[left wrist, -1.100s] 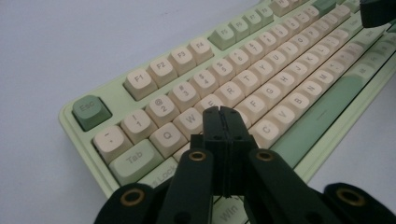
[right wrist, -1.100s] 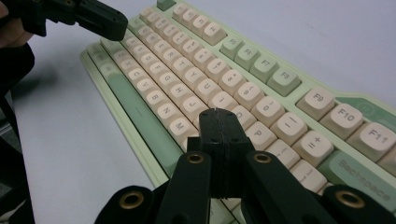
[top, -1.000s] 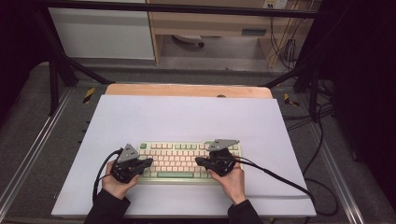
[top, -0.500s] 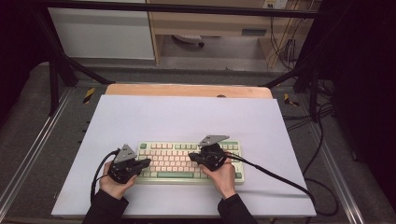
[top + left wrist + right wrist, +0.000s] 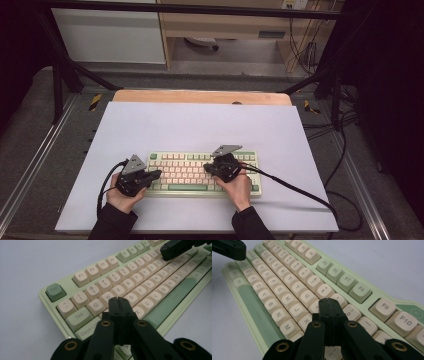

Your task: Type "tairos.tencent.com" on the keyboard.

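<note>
Two black grippers, left gripper (image 5: 156,174) and right gripper (image 5: 207,168), fingers together, over a keyboard (image 5: 200,172) (rounded cream-and-green keycaps).

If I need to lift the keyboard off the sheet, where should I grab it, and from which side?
Judging by its long, flat shape, take the keyboard by its two short ends, one gripper from each side. Both grippers, left and right, are shut over the keys, so open first.

White mat (image 5: 200,125) over wooden tabletop (image 5: 200,96); black cables (image 5: 305,55) hang beyond; grey floor (image 5: 30,135) around.
</note>
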Demonstrator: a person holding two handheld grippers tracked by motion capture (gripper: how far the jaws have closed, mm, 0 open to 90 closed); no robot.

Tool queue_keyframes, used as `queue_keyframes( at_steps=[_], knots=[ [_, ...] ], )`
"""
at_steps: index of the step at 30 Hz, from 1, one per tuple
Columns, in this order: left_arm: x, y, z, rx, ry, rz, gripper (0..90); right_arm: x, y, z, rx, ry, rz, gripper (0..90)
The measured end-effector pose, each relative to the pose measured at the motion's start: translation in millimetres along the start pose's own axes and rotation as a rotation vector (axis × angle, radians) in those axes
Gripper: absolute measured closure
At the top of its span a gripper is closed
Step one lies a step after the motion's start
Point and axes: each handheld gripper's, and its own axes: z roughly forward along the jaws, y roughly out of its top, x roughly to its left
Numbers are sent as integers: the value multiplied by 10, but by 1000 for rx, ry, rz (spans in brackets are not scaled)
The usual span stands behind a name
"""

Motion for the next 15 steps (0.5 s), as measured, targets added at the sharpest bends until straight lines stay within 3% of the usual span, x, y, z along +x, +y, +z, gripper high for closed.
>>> queue_keyframes(
  at_steps=[9, 15],
  knots=[
    [-3, 2, 3, 0, -1, 0, 900, 4, -14, 12, 4, -6, -8, 900],
    [-3, 8, -1, -4, -1, 0, 900, 22, 28, -119, -27, 13, -6, 900]
  ],
)
